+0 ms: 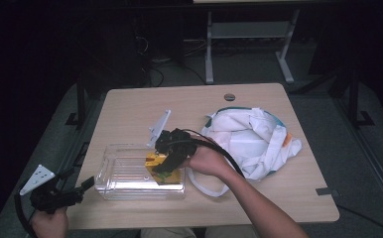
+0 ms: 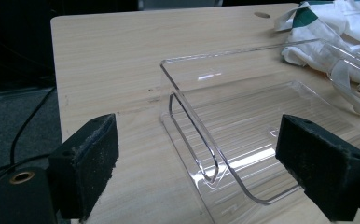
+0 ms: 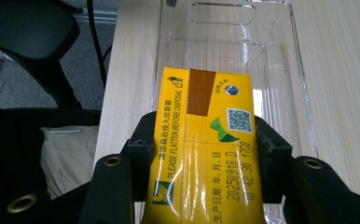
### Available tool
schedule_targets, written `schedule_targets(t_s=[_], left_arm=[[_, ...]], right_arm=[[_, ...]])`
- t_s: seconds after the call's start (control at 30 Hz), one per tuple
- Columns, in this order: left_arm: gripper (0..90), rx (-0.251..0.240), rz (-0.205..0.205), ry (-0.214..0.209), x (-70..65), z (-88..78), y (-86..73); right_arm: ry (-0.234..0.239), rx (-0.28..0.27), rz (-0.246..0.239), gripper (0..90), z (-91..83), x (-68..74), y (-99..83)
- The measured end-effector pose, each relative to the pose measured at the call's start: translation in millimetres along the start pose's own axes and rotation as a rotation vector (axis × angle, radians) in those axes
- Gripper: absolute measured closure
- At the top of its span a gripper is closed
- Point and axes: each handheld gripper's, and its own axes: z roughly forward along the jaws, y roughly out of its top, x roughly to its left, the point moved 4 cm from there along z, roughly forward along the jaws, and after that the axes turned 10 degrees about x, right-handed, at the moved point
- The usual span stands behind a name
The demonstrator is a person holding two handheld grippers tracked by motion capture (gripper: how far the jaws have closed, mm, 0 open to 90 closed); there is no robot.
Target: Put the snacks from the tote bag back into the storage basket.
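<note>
A yellow drink carton point(image 3: 206, 140) with green print is clamped between the jaws of my right gripper point(image 3: 201, 154), which is shut on it. In the high view the right gripper point(image 1: 172, 153) holds the carton point(image 1: 159, 168) low over the right end of a clear plastic bin point(image 1: 125, 173). The bin's handle cut-out end point(image 2: 192, 140) lies just ahead of my left gripper point(image 2: 197, 168), whose jaws stand open with nothing between them. The left gripper point(image 1: 63, 196) sits off the table's front left corner, apart from the bin.
A white cloth bag point(image 1: 251, 139) with teal and orange trim lies crumpled right of the bin; its corner point(image 2: 336, 32) is in the left gripper view. A round cable hole point(image 1: 229, 96) marks the table's far edge. A dark chair point(image 3: 33, 51) stands beside the table.
</note>
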Motion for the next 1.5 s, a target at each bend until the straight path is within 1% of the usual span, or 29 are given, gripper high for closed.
schedule_targets(t_s=[0.2,0.33,0.5,0.57,0.87,0.97,1.1,1.5], left_arm=[[12.7,0.000,0.001,0.002,0.4,0.1,0.0],[12.7,0.001,0.001,0.002,0.4,0.0,-0.1],[12.7,0.004,0.006,0.002,1.3,-0.5,-0.3],[12.7,0.004,0.000,0.001,1.4,-0.7,-0.6],[12.7,0.006,0.004,0.003,1.4,-1.0,-0.5],[12.7,0.005,0.002,0.003,1.3,-1.0,-0.6],[12.7,0.005,-0.005,0.002,1.0,-0.8,-0.8],[12.7,0.006,-0.006,0.001,0.9,-1.1,-0.7]], right_arm=[[0.008,0.006,0.005,51.7,6.4,-1.0,-2.0],[0.009,0.021,0.002,51.7,12.8,-0.3,-2.9],[0.011,0.024,0.004,51.6,16.8,0.2,-2.9],[0.015,0.023,0.004,51.6,18.4,0.4,-3.0],[0.016,0.036,0.002,51.6,26.8,2.0,-6.5],[0.027,0.035,0.004,51.6,30.3,2.5,-8.4],[0.027,0.042,0.011,51.6,34.4,3.0,-11.6],[0.040,0.054,0.022,51.5,44.3,3.7,-16.5]])
